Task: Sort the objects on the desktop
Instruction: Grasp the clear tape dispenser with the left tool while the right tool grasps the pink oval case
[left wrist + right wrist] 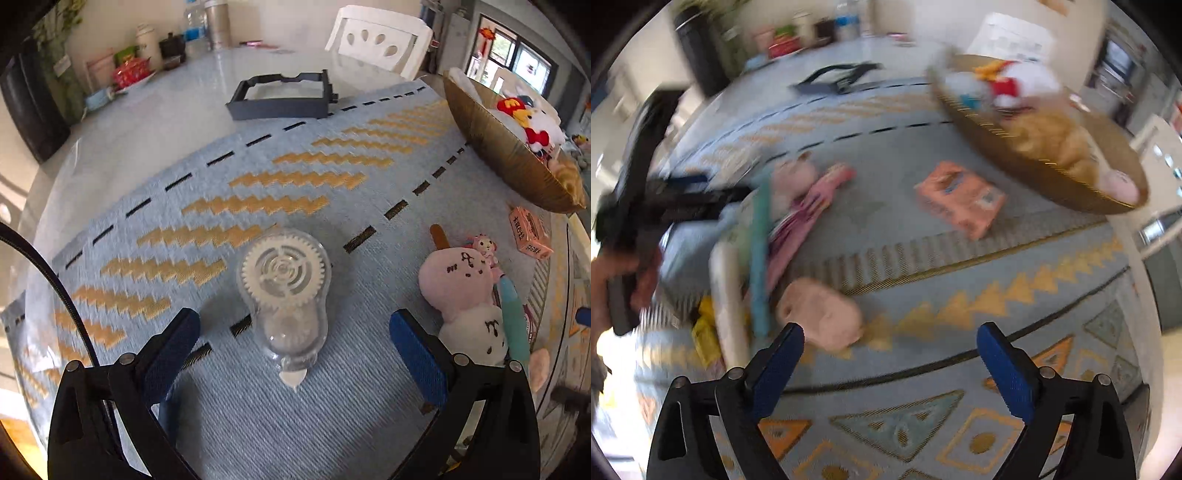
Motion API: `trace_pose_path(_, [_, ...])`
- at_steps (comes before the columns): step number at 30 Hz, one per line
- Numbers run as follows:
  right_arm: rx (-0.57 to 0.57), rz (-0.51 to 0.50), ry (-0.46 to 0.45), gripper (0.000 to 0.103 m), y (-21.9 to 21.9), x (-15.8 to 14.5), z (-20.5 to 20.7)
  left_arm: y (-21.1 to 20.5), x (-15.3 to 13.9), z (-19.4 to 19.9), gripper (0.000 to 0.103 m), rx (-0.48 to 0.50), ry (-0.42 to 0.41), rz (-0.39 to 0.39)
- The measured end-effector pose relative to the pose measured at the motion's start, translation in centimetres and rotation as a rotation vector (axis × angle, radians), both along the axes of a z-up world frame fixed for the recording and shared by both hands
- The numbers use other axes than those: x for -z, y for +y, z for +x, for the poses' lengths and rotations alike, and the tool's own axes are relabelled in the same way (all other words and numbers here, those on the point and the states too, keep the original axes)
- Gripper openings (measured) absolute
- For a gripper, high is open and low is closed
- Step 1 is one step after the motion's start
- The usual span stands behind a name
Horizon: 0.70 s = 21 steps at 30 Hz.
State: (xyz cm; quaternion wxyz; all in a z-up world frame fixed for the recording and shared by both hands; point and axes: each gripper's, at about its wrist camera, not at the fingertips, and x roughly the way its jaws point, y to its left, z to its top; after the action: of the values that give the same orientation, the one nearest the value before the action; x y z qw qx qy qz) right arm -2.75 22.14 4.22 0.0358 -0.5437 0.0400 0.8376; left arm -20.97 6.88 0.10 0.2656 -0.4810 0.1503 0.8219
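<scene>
pale glossy table (155, 110), spread with a light blue woven cloth (258, 406) patterned in orange zigzags and black dashes. directly on the cloth: clear correction tape dispenser (284, 295), pink and white plush (461, 295) beside a teal pen (515, 317), small orange box (530, 232), gold basket (491, 147) of soft toys. dark grey tray (280, 98) on the bare tabletop beyond.

left gripper (295, 332) | black frame, blue textured pads, silver screws
</scene>
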Motion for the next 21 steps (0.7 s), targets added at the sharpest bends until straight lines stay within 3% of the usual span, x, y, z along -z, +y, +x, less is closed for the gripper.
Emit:
trace_pose_path(4, [-0.158,0.134,-0.010,0.094,-2.3,1.0,-0.5,0.4,0.0,-0.6,0.102,0.009,0.002,0.001])
trace_pose_path(6, [-0.242,0.145,-0.026,0.093,-2.8,1.6,-1.4,0.3,-0.1,-0.5,0.101,0.008,0.013,0.006])
trace_pose_path(8, [-0.285,0.154,-0.018,0.093,-3.0,1.9,-2.1,0.4,-0.1,-0.5,0.096,0.006,0.023,0.009])
trace_pose_path(9, [-0.294,0.149,-0.008,0.092,-3.0,1.9,-2.4,0.3,-0.3,-0.3,0.089,0.009,0.030,0.015])
trace_pose_path(12, [-0.302,0.105,0.000,0.081,-2.8,2.0,-3.1,0.6,-0.6,-0.4,0.071,0.013,0.040,0.023])
trace_pose_path(13, [-0.304,0.081,0.001,0.070,-2.7,1.9,-3.2,0.7,-0.6,-0.5,0.068,0.018,0.037,0.024])
trace_pose_path(14, [-0.310,0.051,0.003,0.059,-2.7,1.9,-3.1,0.7,-0.8,-0.5,0.055,0.021,0.038,0.026])
trace_pose_path(15, [-0.315,0.034,0.004,0.055,-3.0,1.9,-3.0,0.7,-1.0,-0.5,0.045,0.025,0.037,0.033])
trace_pose_path(17, [-0.327,0.054,0.009,0.045,-4.3,1.5,-2.0,0.6,-1.0,-0.5,0.045,0.030,0.019,0.047])
trace_pose_path(21, [-0.304,0.045,0.007,0.038,-4.7,1.2,-1.3,0.1,-1.4,0.3,0.045,0.019,-0.014,0.070])
